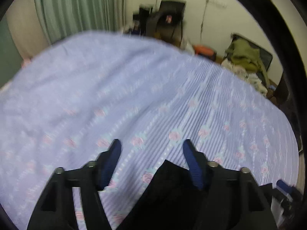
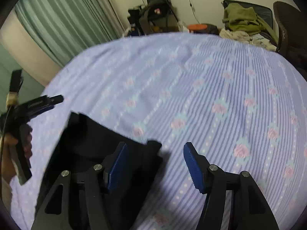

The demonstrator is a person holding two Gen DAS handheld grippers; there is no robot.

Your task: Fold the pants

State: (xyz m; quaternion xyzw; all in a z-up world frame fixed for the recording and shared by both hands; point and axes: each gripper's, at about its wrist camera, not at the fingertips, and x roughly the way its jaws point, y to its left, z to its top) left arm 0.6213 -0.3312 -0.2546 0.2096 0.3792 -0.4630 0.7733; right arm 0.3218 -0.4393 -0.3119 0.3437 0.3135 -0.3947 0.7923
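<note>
Black pants (image 2: 92, 140) lie folded into a flat block on a lilac bedspread (image 2: 191, 88) with pink roses. In the right wrist view my right gripper (image 2: 153, 149) hangs open above the block's right corner, and the blue pads (image 2: 193, 166) press on nothing. The left gripper (image 2: 55, 99) shows at that view's left edge, held in a hand above the pants' far left corner. In the left wrist view my left gripper (image 1: 151, 145) is open over the bedspread (image 1: 115, 88). A corner of the pants (image 1: 168, 187) lies low between its fingers, untouched.
Green curtains (image 2: 63, 17) hang behind the bed. Past the far edge stand a black chair with bags (image 2: 155, 13), an orange item (image 2: 197, 26) and a pile of olive and pale clothes (image 2: 241, 21). A dark chair (image 2: 287, 25) stands at the right.
</note>
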